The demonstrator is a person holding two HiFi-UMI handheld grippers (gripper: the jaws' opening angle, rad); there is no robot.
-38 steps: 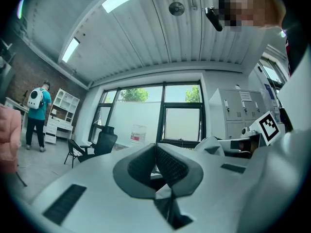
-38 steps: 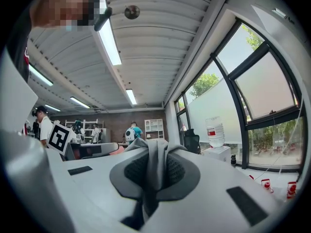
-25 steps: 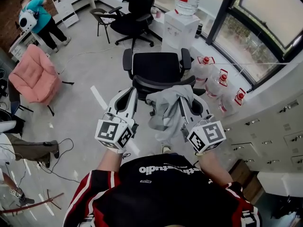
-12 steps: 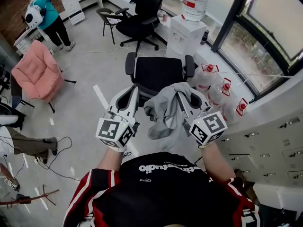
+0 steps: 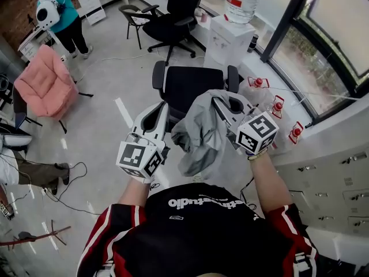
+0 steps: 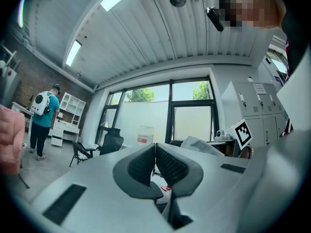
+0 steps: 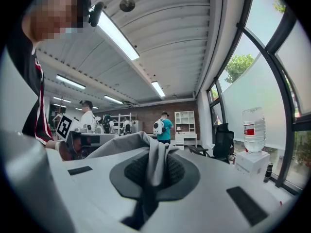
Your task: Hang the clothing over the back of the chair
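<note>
A black office chair [image 5: 192,84] stands on the floor in front of me, its seat and armrests showing in the head view. A grey garment [image 5: 201,133] hangs from my right gripper [image 5: 218,101], which is shut on a fold of it just at the chair's near edge. In the right gripper view the grey cloth [image 7: 156,160] is pinched between the pads. My left gripper [image 5: 163,107] is held level to the left of the garment. Its jaws are shut with nothing between them [image 6: 155,148].
A pink padded chair [image 5: 46,88] stands at the left. A second black chair [image 5: 173,17] and a water dispenser [image 5: 232,34] are behind. Water jugs [image 5: 277,107] sit by the window; lockers [image 5: 334,172] are at the right. Cables [image 5: 69,178] lie on the floor, and a person [image 5: 60,18] stands at the far left.
Both grippers have moved forward toward the black chair. The right one swung with the garment, which now hangs closer to the chair and higher in the view.
</note>
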